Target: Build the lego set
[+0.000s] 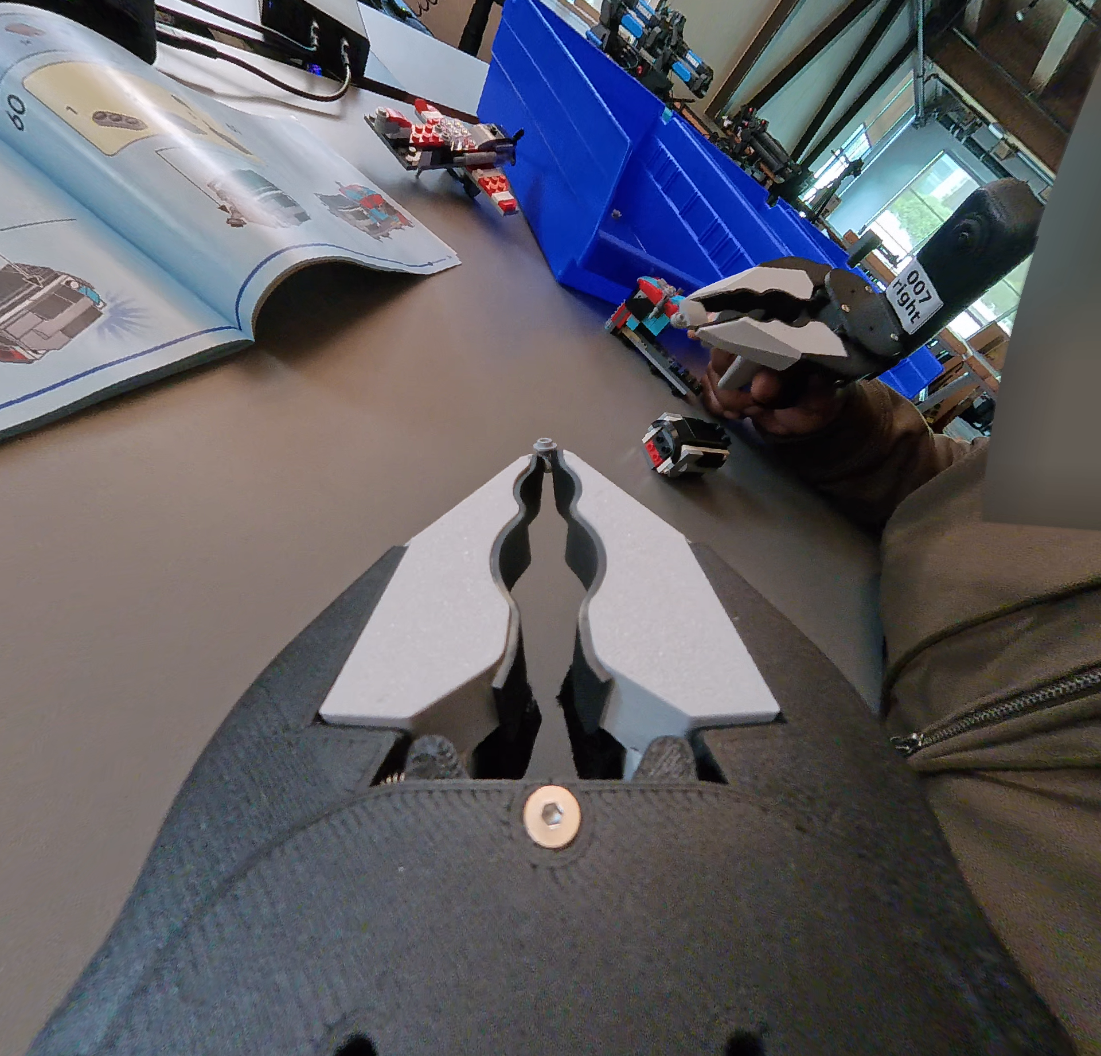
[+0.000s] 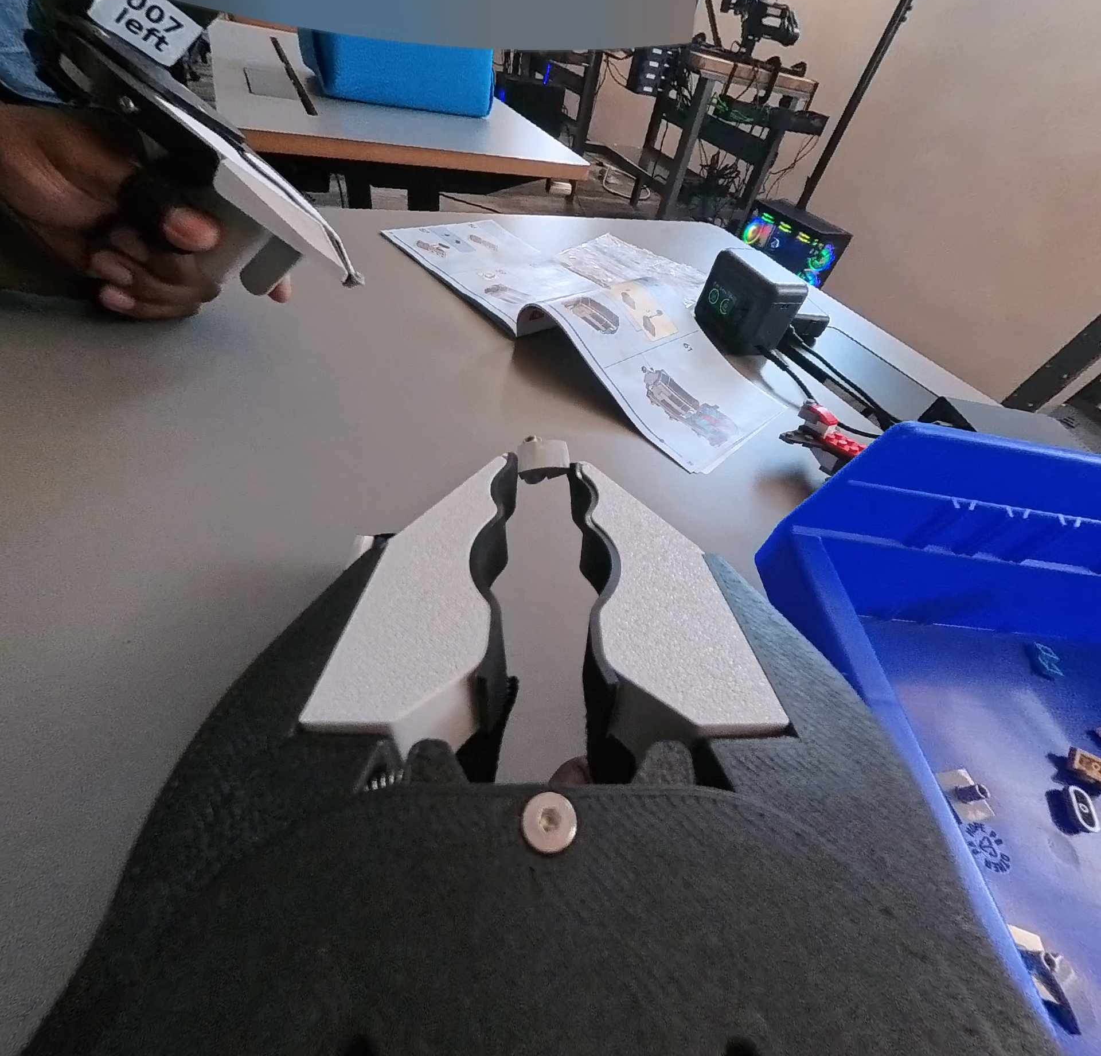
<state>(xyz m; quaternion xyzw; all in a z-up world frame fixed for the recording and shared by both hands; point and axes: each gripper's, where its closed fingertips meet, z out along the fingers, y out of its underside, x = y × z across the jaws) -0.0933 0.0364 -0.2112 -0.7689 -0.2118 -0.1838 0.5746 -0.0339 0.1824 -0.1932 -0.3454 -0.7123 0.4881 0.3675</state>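
Left gripper [image 1: 545,461]: jaws nearly closed, tips pinching a tiny grey round stud piece [image 1: 545,447] that pokes out past the fingertips, held above the grey table [image 1: 298,491]. Nearest loose item is a small black/white/red brick block [image 1: 685,444] on the table just to its right. Far left: open instruction booklet [image 1: 179,193]. Beyond it, a red-and-grey brick model [image 1: 453,145] next to the blue bin [image 1: 566,133].

Right gripper [image 2: 541,470]: jaws partly apart, clamped on a grey rounded brick [image 2: 541,454] with a stud on top; both pads press its sides. Held over the table, clear of the surface. The blue bin [image 2: 893,550] sits immediately to its right, with a few small loose parts [image 2: 965,795] on its floor. The booklet [image 2: 625,324] lies farther off, right of centre, and a black box with a lit display [image 2: 750,306] stands past it.

In the left view the right gripper [image 1: 685,319] hovers beside a multicolour brick assembly [image 1: 649,312] close to the bin; whether they touch, cannot tell.
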